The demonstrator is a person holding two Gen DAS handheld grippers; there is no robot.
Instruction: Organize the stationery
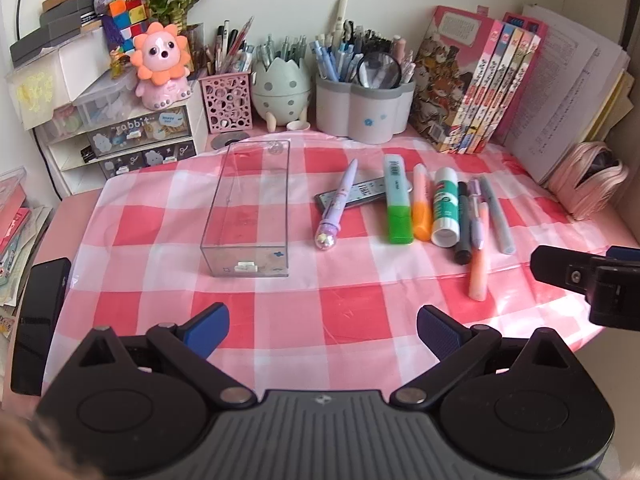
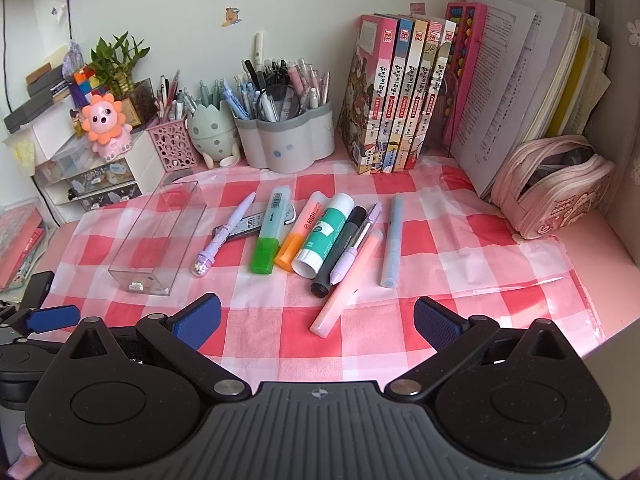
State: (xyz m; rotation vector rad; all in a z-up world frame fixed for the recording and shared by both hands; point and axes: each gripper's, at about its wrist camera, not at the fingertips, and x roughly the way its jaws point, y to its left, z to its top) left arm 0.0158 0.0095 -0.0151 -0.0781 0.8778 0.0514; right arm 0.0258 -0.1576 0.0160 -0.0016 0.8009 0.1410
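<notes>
Both wrist views look steeply down, close over the bench edge; both share the clear box, the left view nearer it.

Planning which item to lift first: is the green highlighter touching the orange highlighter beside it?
Touching. In the left wrist view the green highlighter and the orange highlighter lie side by side with their caps pressed together, no tablecloth showing between.

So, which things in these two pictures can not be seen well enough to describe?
- Dark flat item: in both views the purple pen and green highlighter lie over it, so what it is stays unclear.
- Pink pouch: inside is too dark in the right wrist view; the left wrist view shows only its edge.
- Book spines: print too small in both.
- Right tool: cut off by the left wrist view's edge.
</notes>
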